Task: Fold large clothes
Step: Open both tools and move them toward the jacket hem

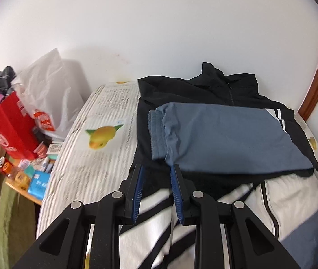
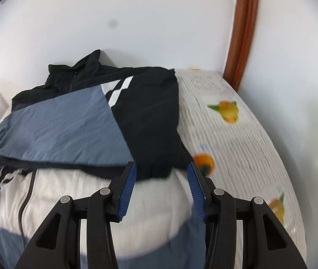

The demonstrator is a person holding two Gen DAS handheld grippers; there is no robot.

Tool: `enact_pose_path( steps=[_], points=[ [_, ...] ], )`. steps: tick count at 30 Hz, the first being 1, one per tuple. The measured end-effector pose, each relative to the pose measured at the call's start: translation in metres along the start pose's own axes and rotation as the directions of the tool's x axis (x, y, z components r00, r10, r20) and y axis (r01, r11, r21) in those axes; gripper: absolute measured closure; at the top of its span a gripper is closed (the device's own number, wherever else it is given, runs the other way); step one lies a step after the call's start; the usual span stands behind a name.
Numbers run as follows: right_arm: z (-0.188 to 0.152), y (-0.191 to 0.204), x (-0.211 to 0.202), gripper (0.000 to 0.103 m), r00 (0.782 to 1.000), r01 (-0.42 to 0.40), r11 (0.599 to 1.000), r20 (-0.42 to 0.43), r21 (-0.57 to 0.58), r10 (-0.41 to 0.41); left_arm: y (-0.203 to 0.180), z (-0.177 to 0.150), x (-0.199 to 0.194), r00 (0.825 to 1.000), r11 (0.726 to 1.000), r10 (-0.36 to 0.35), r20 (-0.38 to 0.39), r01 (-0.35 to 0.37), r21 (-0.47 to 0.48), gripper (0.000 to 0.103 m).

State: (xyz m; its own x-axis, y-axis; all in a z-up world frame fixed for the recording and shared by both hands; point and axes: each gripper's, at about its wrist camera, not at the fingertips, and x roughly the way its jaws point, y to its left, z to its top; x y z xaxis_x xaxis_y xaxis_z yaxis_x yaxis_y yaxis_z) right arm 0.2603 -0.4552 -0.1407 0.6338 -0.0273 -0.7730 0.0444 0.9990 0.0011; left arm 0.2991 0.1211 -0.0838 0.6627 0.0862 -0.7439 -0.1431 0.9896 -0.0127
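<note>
A: Where is the jacket (image 1: 203, 94)?
B: Spread on the fruit-print bed (image 1: 96, 157), its blue sleeve (image 1: 226, 134) folded across the black chest.
A: And the claws?
B: Left claw (image 1: 156, 168) and right claw (image 2: 161, 168) both hover parted above it, holding nothing.

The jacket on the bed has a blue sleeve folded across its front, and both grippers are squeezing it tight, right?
Not quite. The jacket does have its blue sleeve folded across the front, but neither gripper is squeezing it. The left wrist view shows the left gripper open, and the right wrist view shows the right gripper open, both holding nothing.
</note>
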Motion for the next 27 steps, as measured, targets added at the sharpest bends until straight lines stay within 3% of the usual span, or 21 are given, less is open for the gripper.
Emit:
enact_pose_path(
  steps=[15,23,27],
  points=[
    [-0.084,-0.029,-0.080,0.056,1.000,-0.003,0.999,0.004,0.034,0.003,0.001,-0.076,-0.082,0.999,0.999,-0.033,0.012,0.033,0.032,0.078],
    [-0.125,-0.042,-0.094,0.056,1.000,0.003,0.999,-0.019,0.050,-0.002,0.005,-0.115,-0.097,1.000,1.000,-0.023,0.004,0.023,0.020,0.059],
    [-0.143,-0.046,-0.090,0.046,0.999,0.003,0.999,-0.037,0.048,-0.001,0.013,-0.135,-0.094,0.999,0.999,-0.032,-0.027,0.032,-0.011,0.052]
  ],
)
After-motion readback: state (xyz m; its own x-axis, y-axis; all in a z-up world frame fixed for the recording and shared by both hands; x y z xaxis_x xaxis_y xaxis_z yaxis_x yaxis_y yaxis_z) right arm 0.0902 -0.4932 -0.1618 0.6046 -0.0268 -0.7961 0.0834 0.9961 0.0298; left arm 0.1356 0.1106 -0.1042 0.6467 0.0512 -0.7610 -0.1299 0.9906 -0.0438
